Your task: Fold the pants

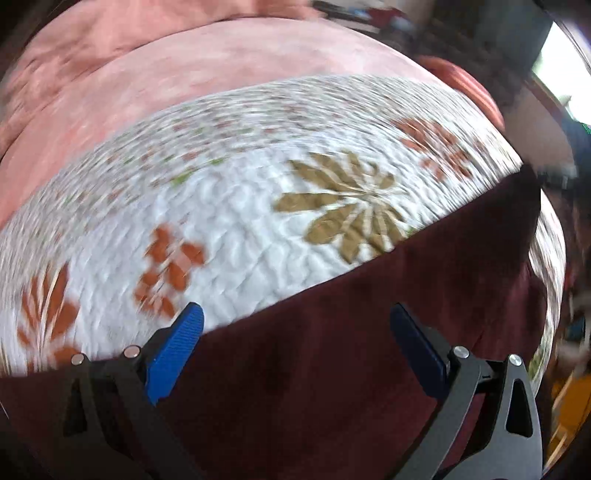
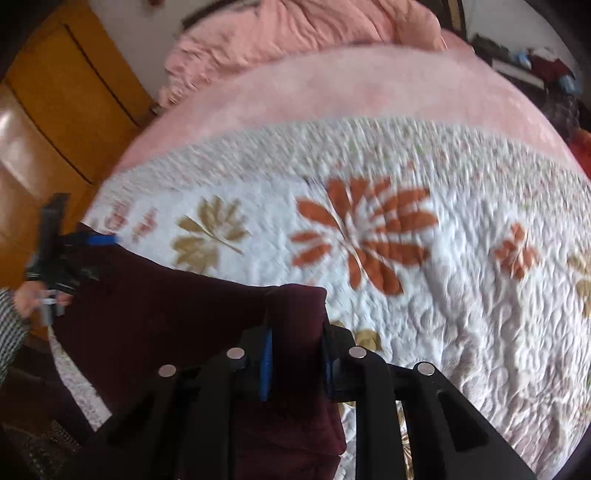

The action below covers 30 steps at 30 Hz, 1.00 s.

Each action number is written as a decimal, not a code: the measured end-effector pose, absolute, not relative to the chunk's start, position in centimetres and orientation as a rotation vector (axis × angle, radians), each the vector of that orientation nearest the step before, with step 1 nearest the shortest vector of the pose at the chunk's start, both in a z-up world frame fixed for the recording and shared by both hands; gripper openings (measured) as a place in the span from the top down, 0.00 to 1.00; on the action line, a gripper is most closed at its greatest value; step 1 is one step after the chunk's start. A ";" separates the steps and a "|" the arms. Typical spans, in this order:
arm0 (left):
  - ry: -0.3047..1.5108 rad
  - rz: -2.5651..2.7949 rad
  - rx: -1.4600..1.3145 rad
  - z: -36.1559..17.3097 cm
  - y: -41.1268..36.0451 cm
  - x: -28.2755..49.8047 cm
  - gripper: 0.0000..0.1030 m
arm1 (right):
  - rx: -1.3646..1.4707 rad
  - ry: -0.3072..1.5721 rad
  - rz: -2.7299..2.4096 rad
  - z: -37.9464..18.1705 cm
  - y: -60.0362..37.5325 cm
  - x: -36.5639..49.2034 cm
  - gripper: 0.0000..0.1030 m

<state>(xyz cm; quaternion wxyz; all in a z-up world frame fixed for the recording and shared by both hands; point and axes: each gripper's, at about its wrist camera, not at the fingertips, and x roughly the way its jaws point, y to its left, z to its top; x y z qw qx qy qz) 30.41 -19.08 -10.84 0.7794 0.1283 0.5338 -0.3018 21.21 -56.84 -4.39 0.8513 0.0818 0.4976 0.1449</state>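
Note:
Dark maroon pants (image 1: 332, 369) lie on a white quilt with orange and tan flowers (image 1: 236, 221). In the left wrist view my left gripper (image 1: 295, 328) hangs just above the pants near their upper edge. Its blue fingers (image 1: 177, 354) are spread wide with nothing between them. In the right wrist view my right gripper (image 2: 295, 358) is shut on a raised corner of the pants (image 2: 166, 306), and the fabric fills the gap between its pads. The left gripper (image 2: 96, 242) shows at the far end of the pants, held by a hand (image 2: 26, 299).
A pink blanket (image 2: 332, 88) covers the bed beyond the quilt (image 2: 461, 295), with a bunched pink duvet (image 2: 295, 26) at the back. A wooden cabinet (image 2: 55, 110) stands by the bed's left edge. Cluttered furniture (image 2: 535, 66) lines the far right.

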 end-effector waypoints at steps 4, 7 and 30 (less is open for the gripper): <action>1.148 -0.771 0.370 -11.7 -21.8 31.5 0.03 | 0.168 0.970 0.344 -1.7 -56.4 21.1 0.80; 1.177 -0.872 0.329 -12.1 -23.0 32.4 0.03 | 0.152 0.937 0.359 -0.3 -56.3 21.0 0.80; 1.467 -0.997 0.109 -14.5 -21.2 34.6 0.84 | 0.194 0.862 0.361 0.7 -56.3 21.2 0.80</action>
